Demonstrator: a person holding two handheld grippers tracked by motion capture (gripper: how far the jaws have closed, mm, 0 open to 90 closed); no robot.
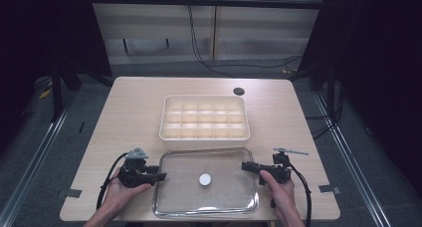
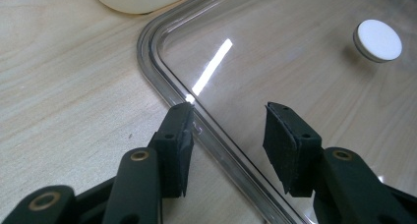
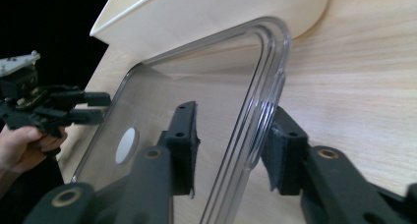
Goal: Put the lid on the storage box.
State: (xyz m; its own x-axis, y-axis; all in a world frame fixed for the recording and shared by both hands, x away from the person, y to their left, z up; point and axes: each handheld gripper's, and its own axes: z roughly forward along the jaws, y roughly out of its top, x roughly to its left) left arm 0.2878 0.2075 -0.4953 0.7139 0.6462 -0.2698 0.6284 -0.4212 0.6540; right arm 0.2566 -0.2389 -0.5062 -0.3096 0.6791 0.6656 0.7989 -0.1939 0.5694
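The clear lid point(image 1: 206, 182) with its white round knob point(image 1: 205, 179) lies flat on the tabletop point(image 1: 129, 112), just in front of the cream compartment tray point(image 1: 204, 118). The left tongs point(image 2: 228, 135) straddle its left rim, jaws parted, pads not pressing. The right tongs point(image 3: 231, 145) straddle its right rim, one pad touching the edge, the other apart.

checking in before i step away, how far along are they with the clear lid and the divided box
Done so far: each gripper is lined up at a side edge of the clear lid, which lies flat on the table in front of the divided box. In hand: the left gripper and right gripper straddle the rim, pads not visibly pressing yet. Left, probably: clamp, lift and set the lid on the box, which is open and looks empty.
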